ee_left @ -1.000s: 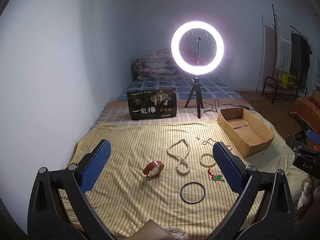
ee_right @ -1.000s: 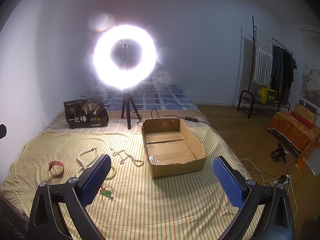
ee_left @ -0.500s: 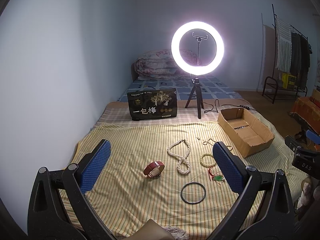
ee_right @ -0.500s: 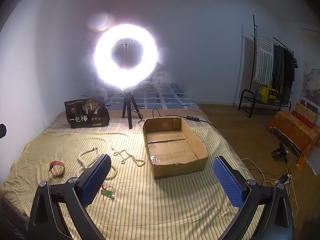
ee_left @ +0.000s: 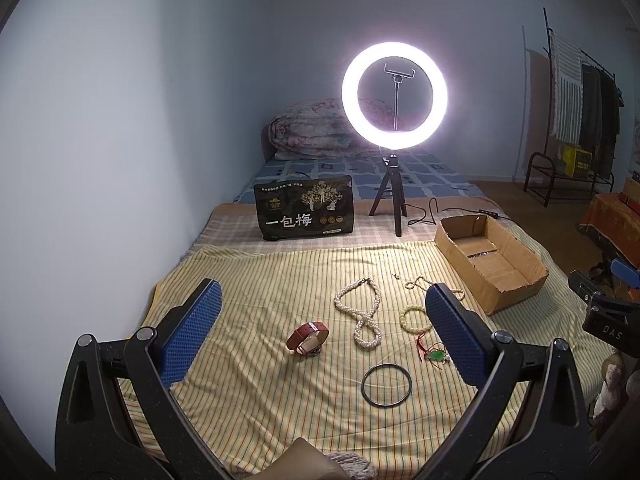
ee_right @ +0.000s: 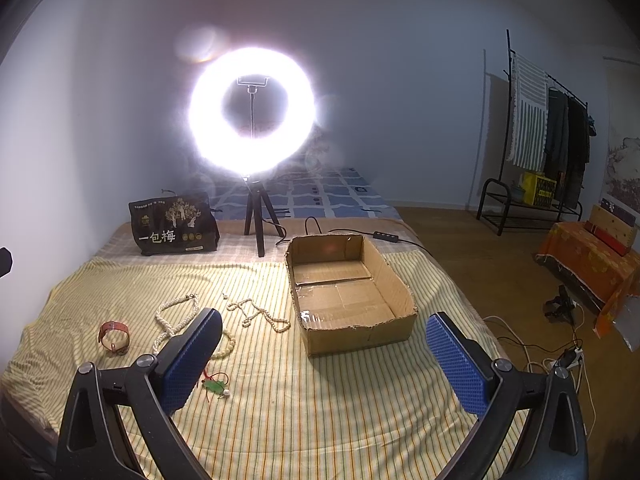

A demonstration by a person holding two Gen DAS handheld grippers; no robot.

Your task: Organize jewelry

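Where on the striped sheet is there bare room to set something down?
Free: the striped sheet in front of the cardboard box, and the left part beyond the red watch. Crowded: from watch through pearl necklace to black ring.

An open brown cardboard box (ee_right: 352, 300) sits empty on the yellow striped bedsheet (ee_right: 320, 400). Left of it lie a white pearl necklace (ee_right: 172, 316) and a red leather watch (ee_right: 114, 334). The right gripper (ee_right: 320, 352) hangs above, jaws wide apart.

Striped bedsheet (ee_left: 256, 280) holds jewelry (ee_left: 362, 312), cardboard box (ee_right: 348, 296), ring light (ee_left: 394, 92)
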